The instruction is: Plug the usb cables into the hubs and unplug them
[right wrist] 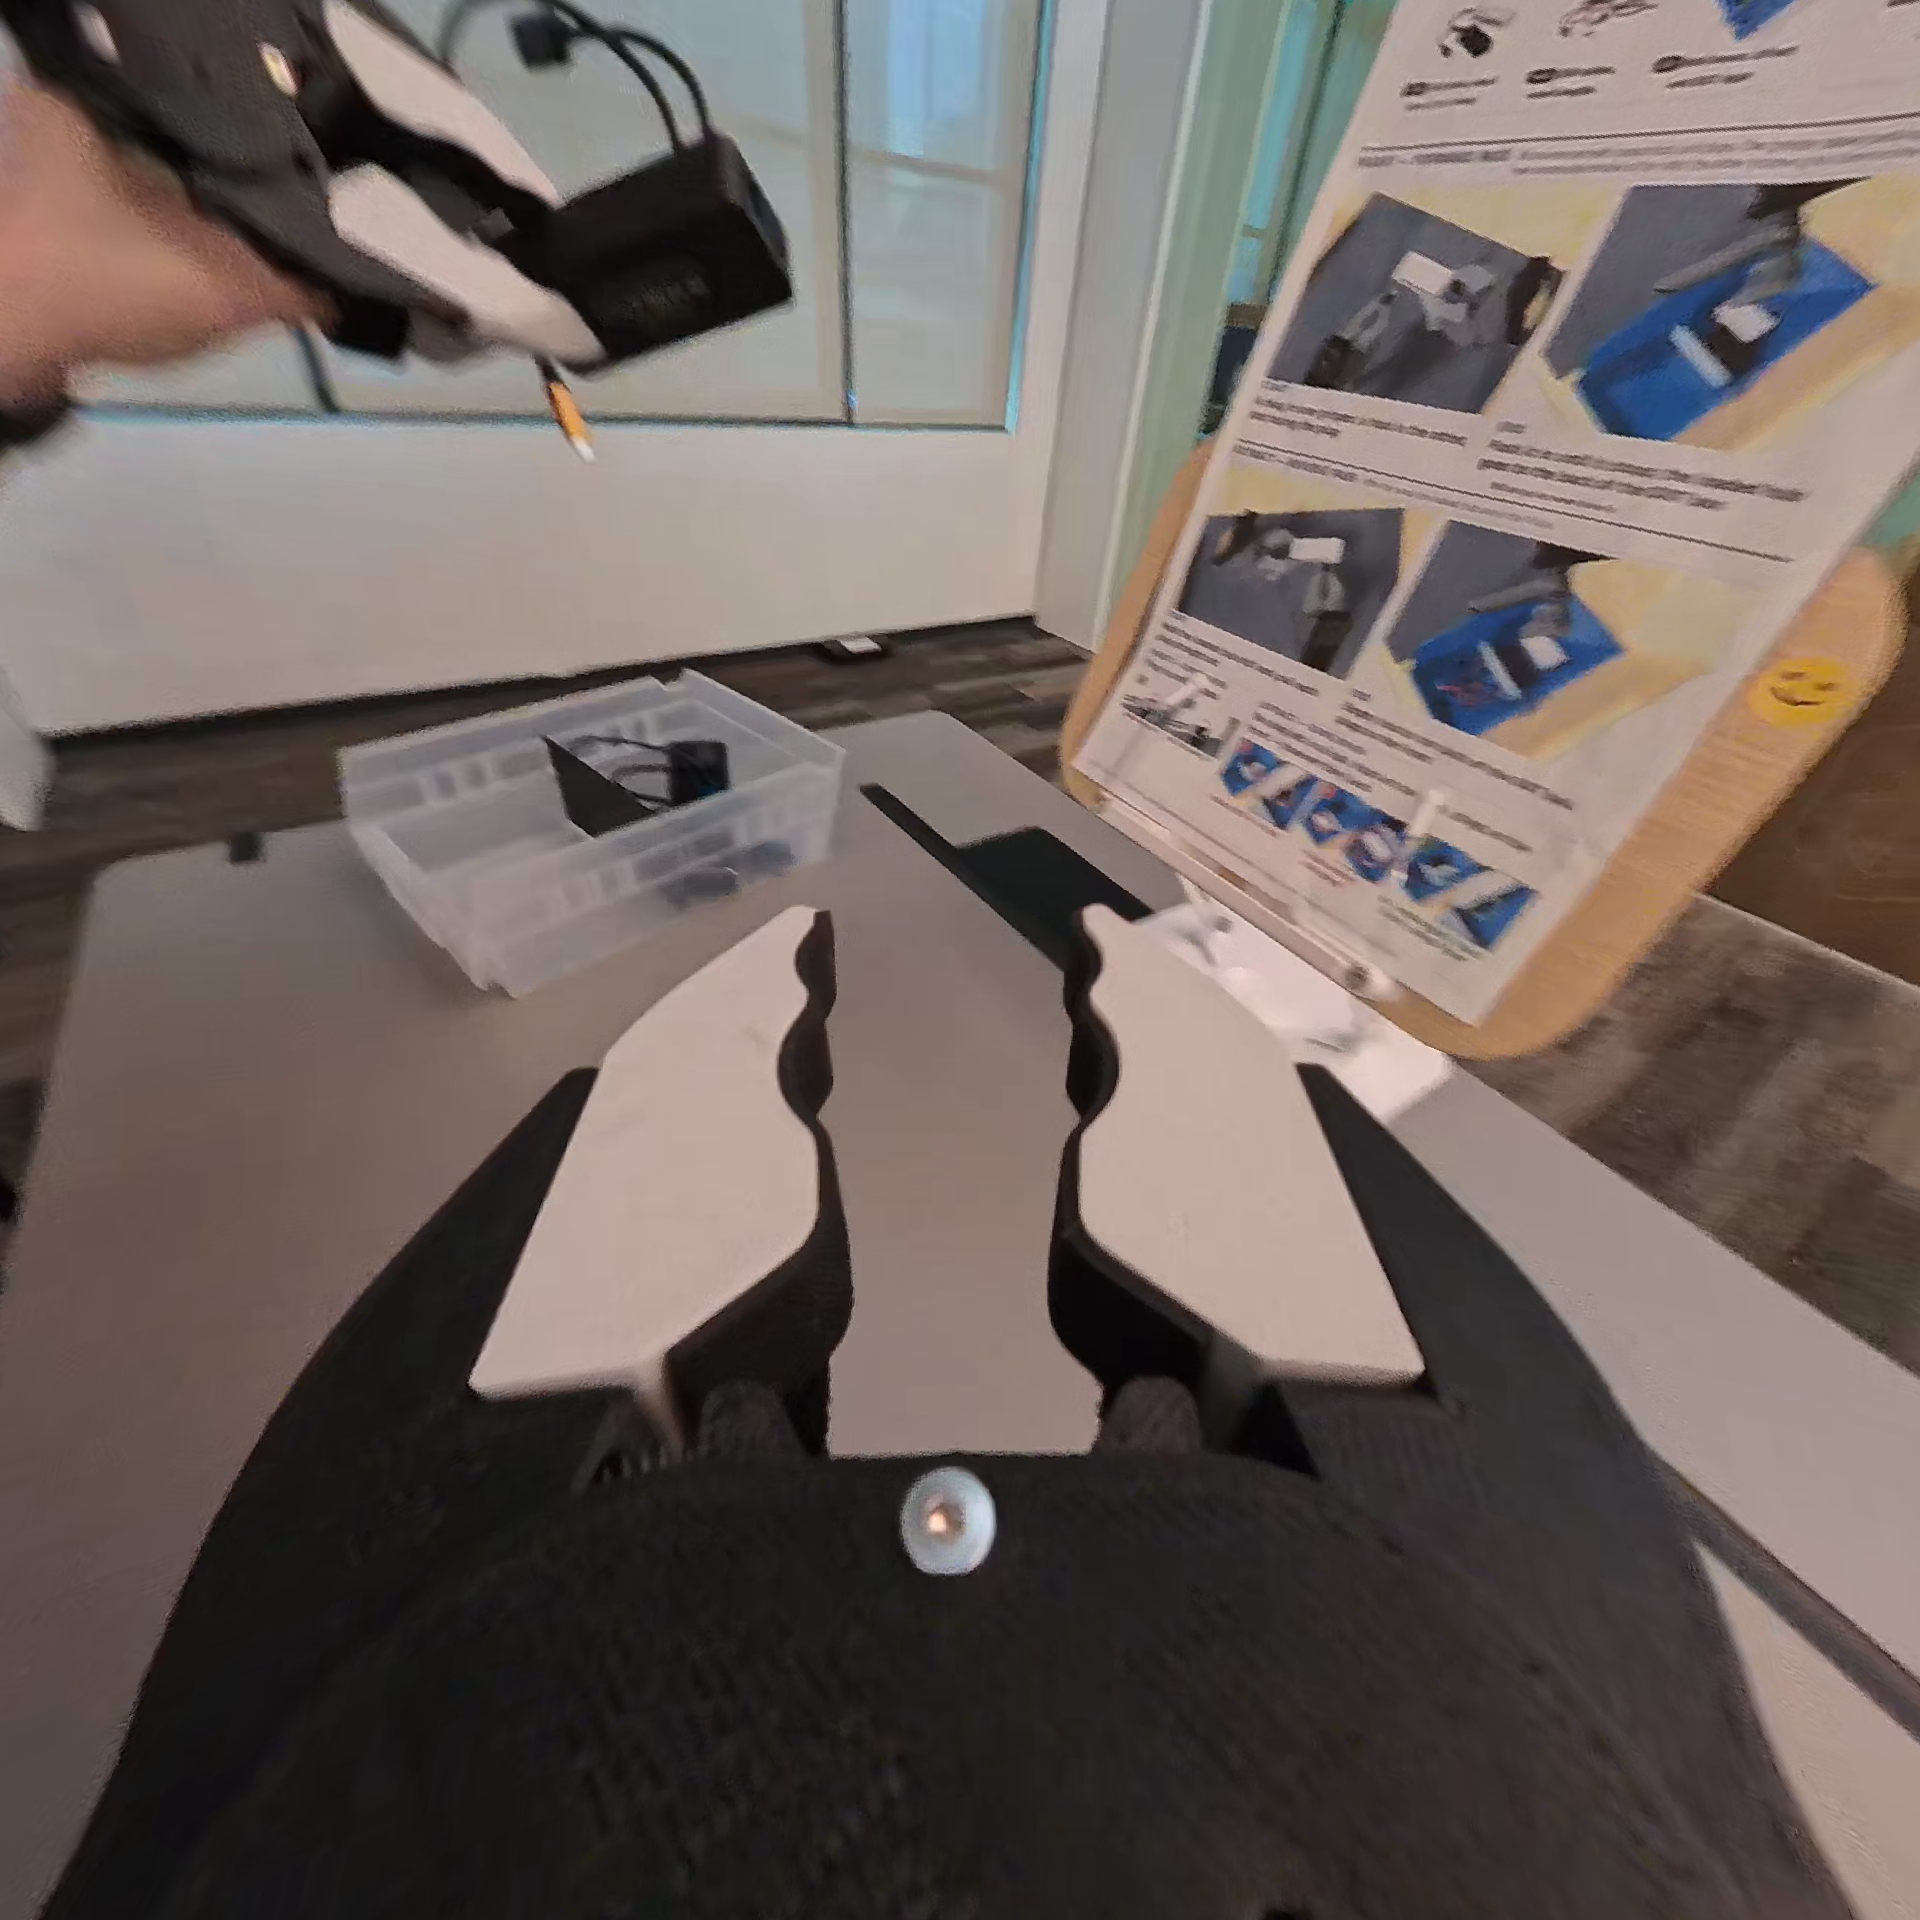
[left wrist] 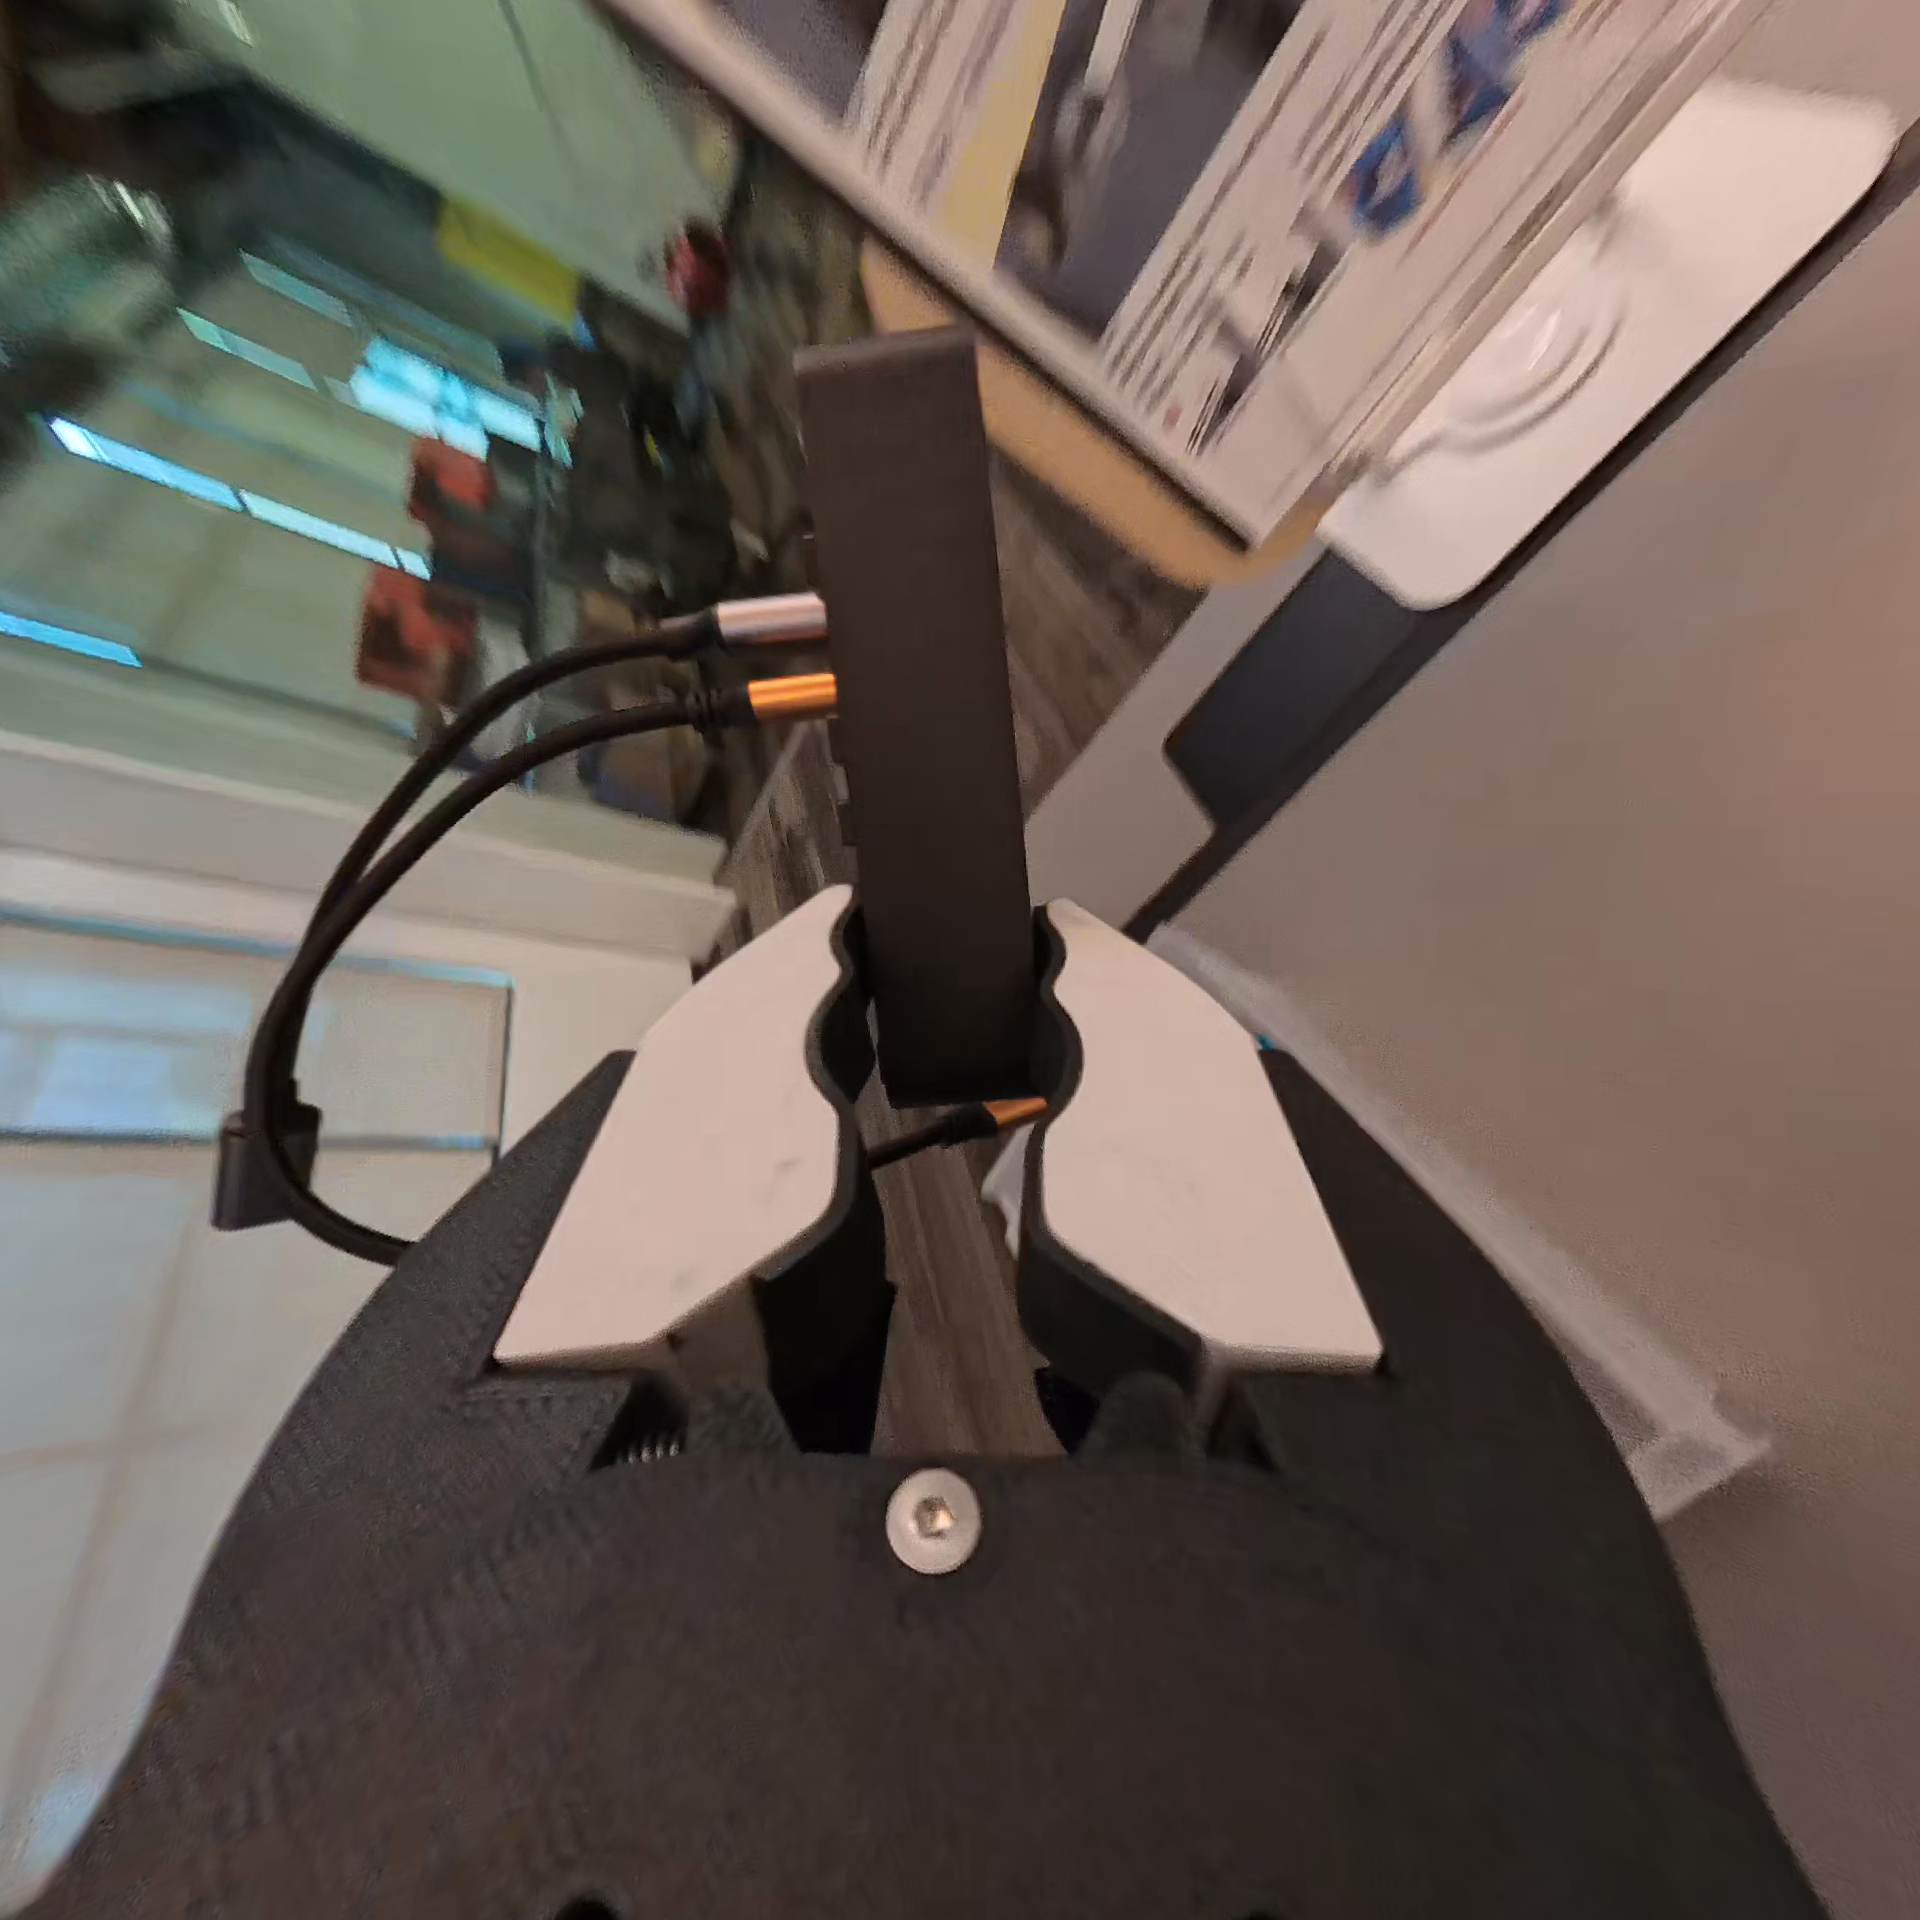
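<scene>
Hub aloft in my left gripper, two cables plugged, a third plug dangling loose.

My right gripper hangs wide and empty over the table; I judge that swinging plug could dodge my pinch.

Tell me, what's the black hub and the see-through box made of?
The hub in the left gripper looks like matte black plastic or coated metal: flat, dull faces, hard to tell which. The box on the table looks like clear plastic; you can see through its walls.
</scene>
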Demonstrator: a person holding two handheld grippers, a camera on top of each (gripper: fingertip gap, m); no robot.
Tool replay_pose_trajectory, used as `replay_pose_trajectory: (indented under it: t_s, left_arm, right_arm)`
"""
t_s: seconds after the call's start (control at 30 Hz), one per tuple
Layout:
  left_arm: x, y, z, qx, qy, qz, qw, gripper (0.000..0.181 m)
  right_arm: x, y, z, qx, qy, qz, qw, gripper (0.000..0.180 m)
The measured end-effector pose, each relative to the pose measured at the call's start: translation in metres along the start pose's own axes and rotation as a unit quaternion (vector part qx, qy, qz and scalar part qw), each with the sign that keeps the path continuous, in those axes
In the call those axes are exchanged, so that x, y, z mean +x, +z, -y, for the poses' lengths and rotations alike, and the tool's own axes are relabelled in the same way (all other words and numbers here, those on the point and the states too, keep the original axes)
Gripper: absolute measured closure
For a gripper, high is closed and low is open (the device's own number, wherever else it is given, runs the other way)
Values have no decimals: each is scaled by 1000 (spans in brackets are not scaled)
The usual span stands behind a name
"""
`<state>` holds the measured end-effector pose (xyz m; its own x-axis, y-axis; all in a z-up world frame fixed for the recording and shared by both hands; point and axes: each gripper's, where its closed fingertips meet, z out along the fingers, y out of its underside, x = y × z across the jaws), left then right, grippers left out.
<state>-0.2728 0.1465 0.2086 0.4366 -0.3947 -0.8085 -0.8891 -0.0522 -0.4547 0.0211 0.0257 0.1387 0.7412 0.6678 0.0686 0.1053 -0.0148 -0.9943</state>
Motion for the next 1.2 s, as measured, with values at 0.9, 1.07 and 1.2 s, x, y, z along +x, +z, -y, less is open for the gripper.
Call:
replay_pose_trajectory:
  t_s: [0.9, 1.07, 1.2]
  left_arm:
    - [277, -26, 133, 248, -59, -138, 957, 139]
    - [284, -85, 111, 238, -94, -378, 889, 133]
    - [247, -131, 97, 302, -140, -479, 812, 129]
  right_arm:
    - [-19, 69, -36, 92, 237, 264, 931, 122]
    - [-33, 42, -49, 54, 273, 401, 873, 122]
    - [-62, 12, -58, 46, 236, 522, 819, 120]
